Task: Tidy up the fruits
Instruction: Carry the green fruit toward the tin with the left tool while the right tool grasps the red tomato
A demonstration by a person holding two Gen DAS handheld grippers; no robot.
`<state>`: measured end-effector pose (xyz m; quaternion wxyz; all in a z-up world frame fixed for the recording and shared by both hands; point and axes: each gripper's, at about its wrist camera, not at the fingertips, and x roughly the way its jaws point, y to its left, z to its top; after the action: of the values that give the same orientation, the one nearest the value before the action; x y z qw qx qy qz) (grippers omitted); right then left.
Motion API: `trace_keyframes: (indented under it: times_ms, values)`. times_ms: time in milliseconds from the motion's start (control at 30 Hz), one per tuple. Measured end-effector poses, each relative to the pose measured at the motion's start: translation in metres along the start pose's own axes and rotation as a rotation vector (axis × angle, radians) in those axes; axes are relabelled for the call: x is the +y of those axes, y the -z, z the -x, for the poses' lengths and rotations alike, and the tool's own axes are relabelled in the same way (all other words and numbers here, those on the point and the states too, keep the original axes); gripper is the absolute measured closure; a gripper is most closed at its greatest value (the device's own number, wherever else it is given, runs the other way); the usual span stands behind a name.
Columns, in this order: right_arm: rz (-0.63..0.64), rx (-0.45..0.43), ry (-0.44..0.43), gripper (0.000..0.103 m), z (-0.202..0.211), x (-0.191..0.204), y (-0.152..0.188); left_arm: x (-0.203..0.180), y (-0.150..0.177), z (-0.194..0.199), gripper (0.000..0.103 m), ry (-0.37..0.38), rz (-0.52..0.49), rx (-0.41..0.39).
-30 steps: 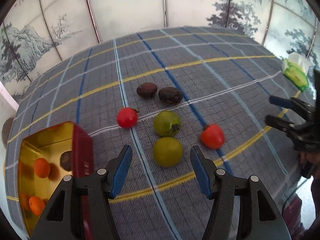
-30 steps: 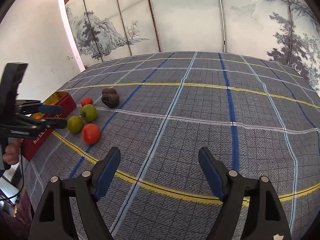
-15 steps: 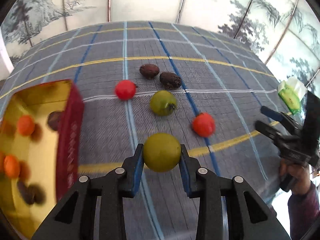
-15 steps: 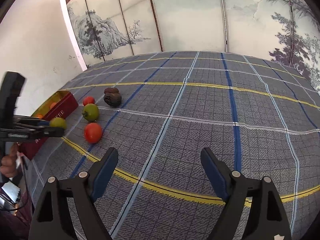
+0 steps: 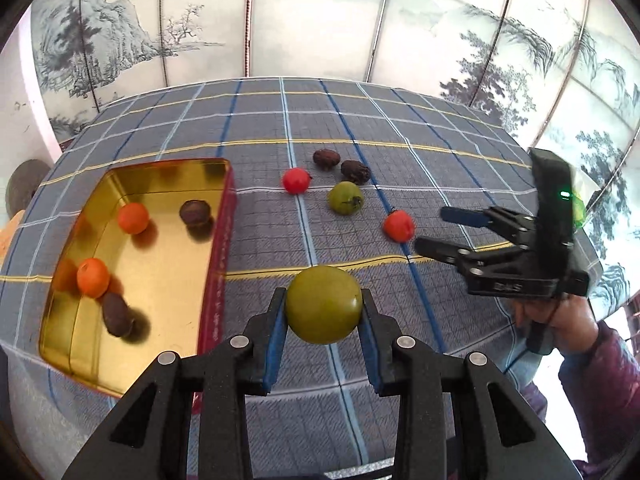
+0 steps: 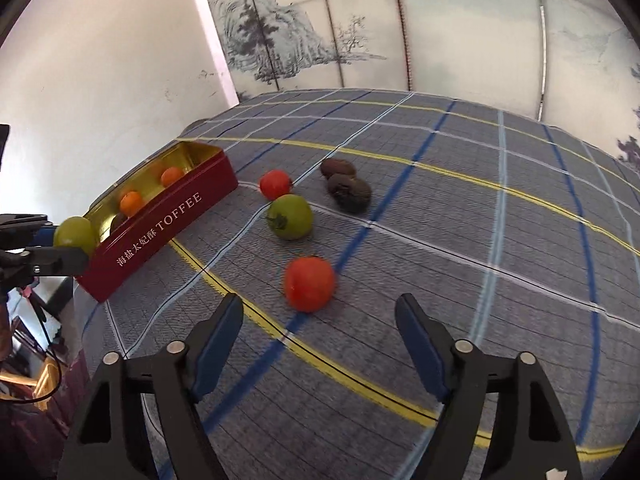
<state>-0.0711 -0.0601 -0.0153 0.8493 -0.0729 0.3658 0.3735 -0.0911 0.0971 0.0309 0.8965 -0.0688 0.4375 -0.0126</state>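
Note:
My left gripper (image 5: 323, 312) is shut on a yellow-green fruit (image 5: 323, 309), lifted off the cloth just right of the red toffee tin (image 5: 218, 248); that fruit (image 6: 75, 235) also shows at the tin's near end in the right wrist view. The tin's gold inside holds two orange fruits (image 5: 133, 218) and dark fruits (image 5: 195, 213). My right gripper (image 6: 319, 322) has nothing between its fingers; its jaws are closing, with a red tomato (image 6: 309, 283) just ahead of them. On the cloth lie a green tomato (image 6: 289, 216), a second red tomato (image 6: 275, 184) and two dark fruits (image 6: 349, 192).
A blue-grey plaid cloth (image 6: 480, 240) covers the round table. A painted folding screen (image 5: 320, 20) stands behind it. A person's hand and purple sleeve (image 5: 576, 344) hold the right gripper (image 5: 436, 230) at the table's right edge.
My left gripper closed on the yellow-green fruit, lifted it and carried it left toward the tin. My right gripper swung left and now faces the red tomato close up.

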Motion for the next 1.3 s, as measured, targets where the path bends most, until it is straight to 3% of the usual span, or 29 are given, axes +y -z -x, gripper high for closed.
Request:
trace_keyframes:
  times_ms: [133,433,500,600,833,1300]
  values:
    - [0.006,0.049,-0.016,0.044,-0.018,0.005,-0.007,0.006,0.003,0.011,0.068,-0.005,0.016,-0.012]
    - [0.042,0.077,0.003,0.047,-0.035,0.014,-0.016,0.011,0.004,0.021,0.068,-0.008,0.033,-0.033]
    - [0.044,0.094,-0.001,0.062,-0.038,0.014,-0.016,0.011,0.003,0.021,0.068,-0.007,0.034,-0.034]
    - [0.044,0.101,0.023,0.073,-0.041,0.013,-0.017,0.012,0.003,0.021,0.068,-0.009,0.041,-0.036]
    - [0.005,0.042,0.042,0.075,-0.027,0.005,-0.015,0.017,0.004,0.025,0.068,-0.021,0.066,-0.049]
    - [-0.068,0.038,0.052,0.075,-0.024,-0.009,-0.012,0.059,0.014,0.032,0.068,-0.116,0.162,-0.074]
